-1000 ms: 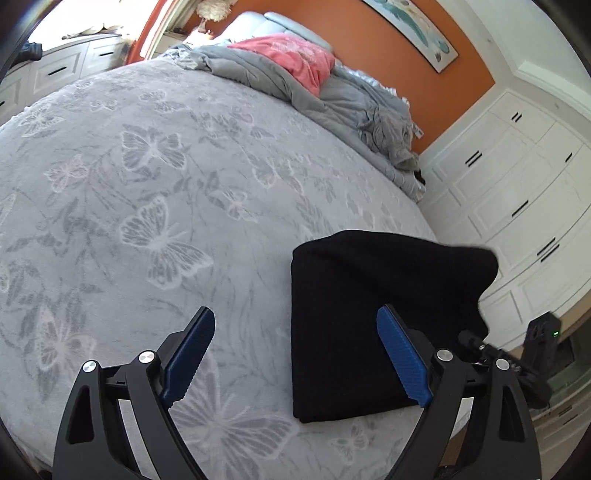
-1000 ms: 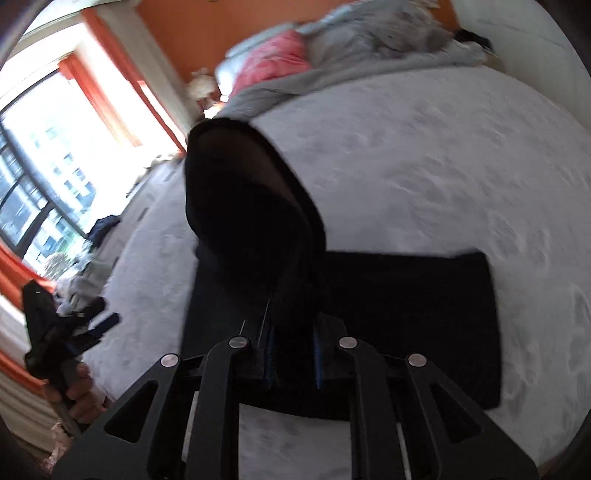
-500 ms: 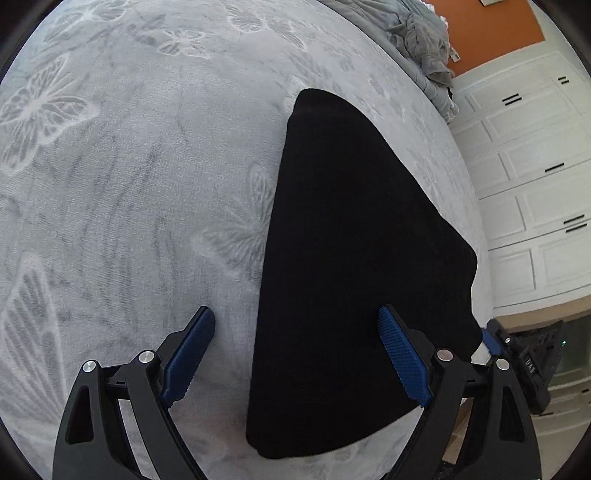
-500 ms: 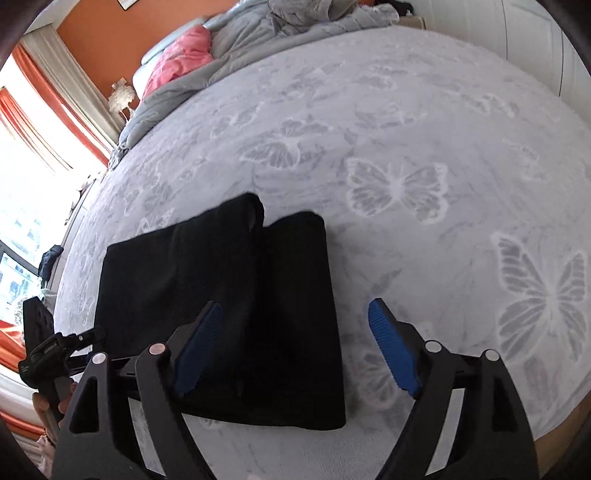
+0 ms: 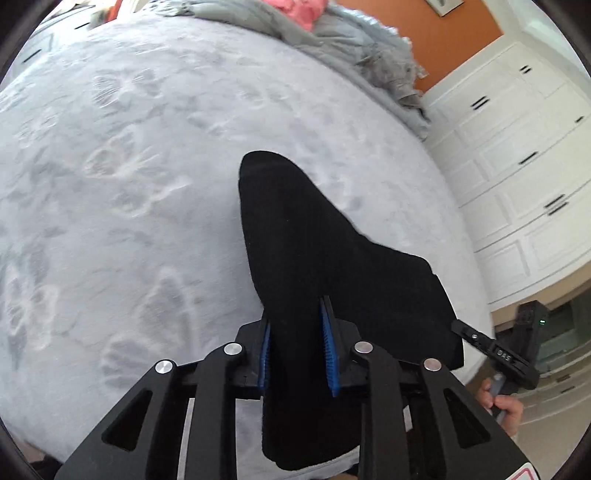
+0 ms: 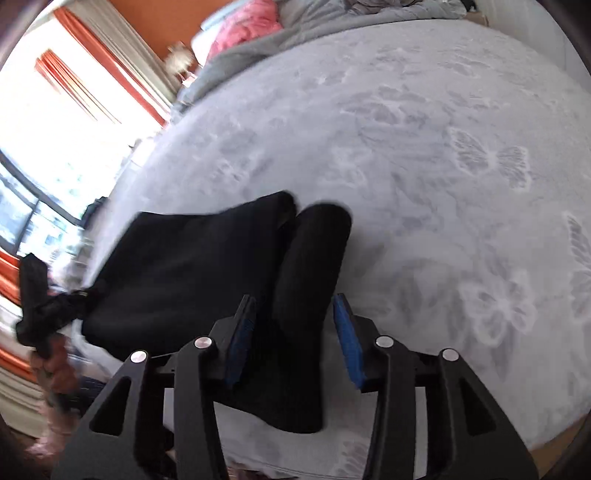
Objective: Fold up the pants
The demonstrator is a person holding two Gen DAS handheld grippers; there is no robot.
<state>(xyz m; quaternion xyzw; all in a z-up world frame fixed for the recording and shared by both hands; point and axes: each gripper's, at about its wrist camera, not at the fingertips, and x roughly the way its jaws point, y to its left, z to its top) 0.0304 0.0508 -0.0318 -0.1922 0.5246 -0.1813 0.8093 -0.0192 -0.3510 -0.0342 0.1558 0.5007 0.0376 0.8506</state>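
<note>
Change since half a second ago: my left gripper (image 5: 297,349), then spread wide above the cloth, has clenched on the near edge of the pants (image 5: 325,258); my right gripper (image 6: 293,332), also wide then, has narrowed around the near end of its own side of the stack.

Left tool, state: clamped onto a bunched ridge of black fabric. The blue pads (image 5: 328,354) press it from both sides. I judge this grip serves to lift the near edge for another fold.

Right tool, state: jaws straddle a rolled section of fabric with a gap visible on the right side. I cannot tell whether they already pinch it.

Reason for paired hold: one grip per near corner keeps the edge level, so the layers should travel together and not slide apart.

Pants, location: folded into a compact stack, lying near the front edge of the bed (image 5: 129,184), on the grey butterfly-print cover.

Fold status: several layers are already stacked. I judge the task is late, with one last fold or a tidy-up remaining.

Far zone: a crumpled grey blanket (image 5: 369,59) and a pink pillow (image 6: 247,26) at the head end, well apart from the work.
</note>
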